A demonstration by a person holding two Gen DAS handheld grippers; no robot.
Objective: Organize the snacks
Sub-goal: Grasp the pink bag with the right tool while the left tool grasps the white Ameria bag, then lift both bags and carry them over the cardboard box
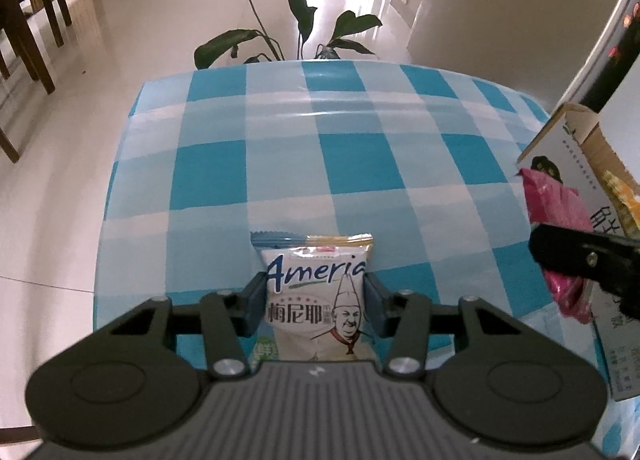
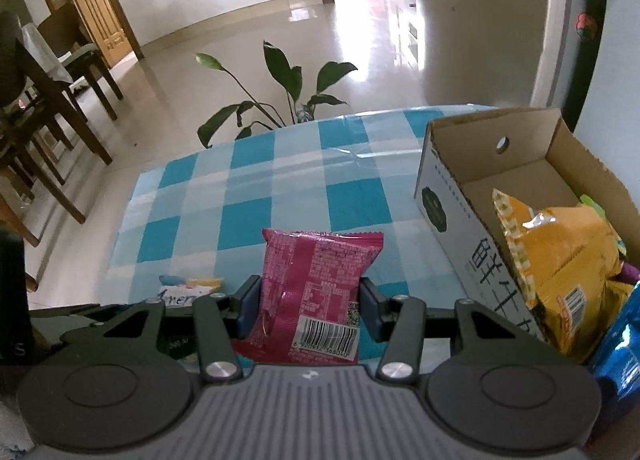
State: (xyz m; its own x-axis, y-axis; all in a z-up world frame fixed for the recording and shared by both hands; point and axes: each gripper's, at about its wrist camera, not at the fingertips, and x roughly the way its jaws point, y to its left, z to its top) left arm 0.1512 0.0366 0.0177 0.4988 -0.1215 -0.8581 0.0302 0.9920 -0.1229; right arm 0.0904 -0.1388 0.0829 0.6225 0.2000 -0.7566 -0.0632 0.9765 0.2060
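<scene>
- Nearest to me, my left gripper [image 1: 316,300] pinched a white packet [image 1: 316,292] printed with a chef's face, both pads pressed against its sides, above the near edge of the checked tablecloth [image 1: 280,163].
- Likewise my right gripper [image 2: 310,300] was clamped on a pink packet [image 2: 316,280], barcode side up, held over the cloth just left of the cardboard box [image 2: 448,195].
- From the left view, that pink packet [image 1: 556,203] and the other gripper's dark finger showed at the right edge, close against the box's printed side [image 1: 548,155].
- Inside the box lay a yellow bag [image 2: 560,256] and, at the near corner, a blue wrapper [image 2: 620,352]; bits of purple and green beside them were too hidden to name.
- I judged the job well underway: several snacks were already boxed, two more were in my grasp and not yet dropped in, and I saw no loose snacks left on the cloth.
- Beyond the table's far edge stood a leafy plant [image 2: 280,99], then shiny floor tiles and dark wooden chairs [image 2: 52,107] off to the left.
</scene>
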